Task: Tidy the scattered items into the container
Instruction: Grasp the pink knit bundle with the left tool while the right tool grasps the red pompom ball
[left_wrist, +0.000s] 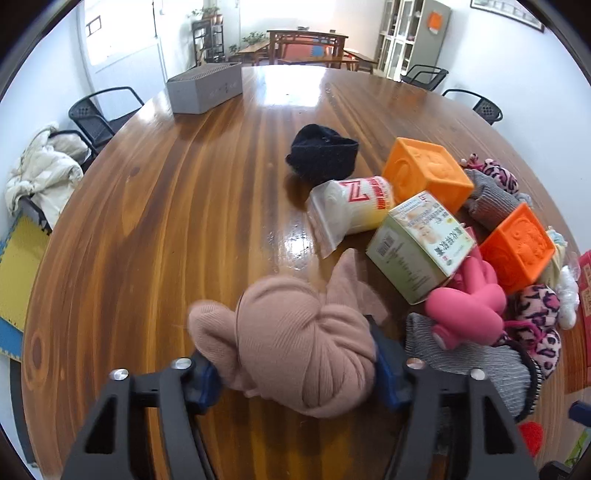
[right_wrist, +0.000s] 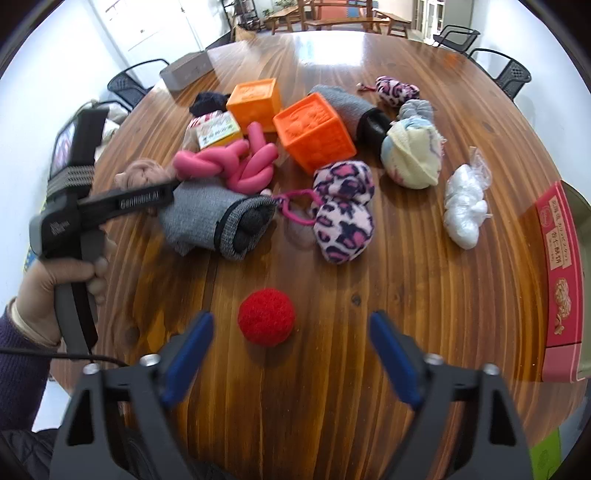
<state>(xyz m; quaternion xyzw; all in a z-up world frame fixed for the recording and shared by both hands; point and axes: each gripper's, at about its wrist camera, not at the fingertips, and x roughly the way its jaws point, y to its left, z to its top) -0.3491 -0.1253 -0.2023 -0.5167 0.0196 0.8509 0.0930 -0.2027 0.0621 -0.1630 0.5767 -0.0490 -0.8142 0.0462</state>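
Note:
My left gripper (left_wrist: 295, 363) is shut on a beige knotted sock bundle (left_wrist: 295, 343), its blue pads pressing both sides; the bundle also shows in the right wrist view (right_wrist: 142, 171). My right gripper (right_wrist: 291, 350) is open, with a red felt ball (right_wrist: 266, 317) on the table between its fingertips. Scattered items lie in a pile: two orange cubes (right_wrist: 314, 131), a pink knotted toy (right_wrist: 229, 160), grey socks (right_wrist: 218, 221), leopard-print balls (right_wrist: 343, 206), a green box (left_wrist: 417, 243) and a black hat (left_wrist: 321, 153). A red cardboard box (right_wrist: 559, 280) sits at the right edge.
The round wooden table (left_wrist: 166, 221) carries a grey speaker box (left_wrist: 205, 88) at the far side. A white plastic bag (right_wrist: 463, 210) and a pale yellow sock ball (right_wrist: 412, 157) lie at the right. Black chairs (left_wrist: 96, 118) ring the table.

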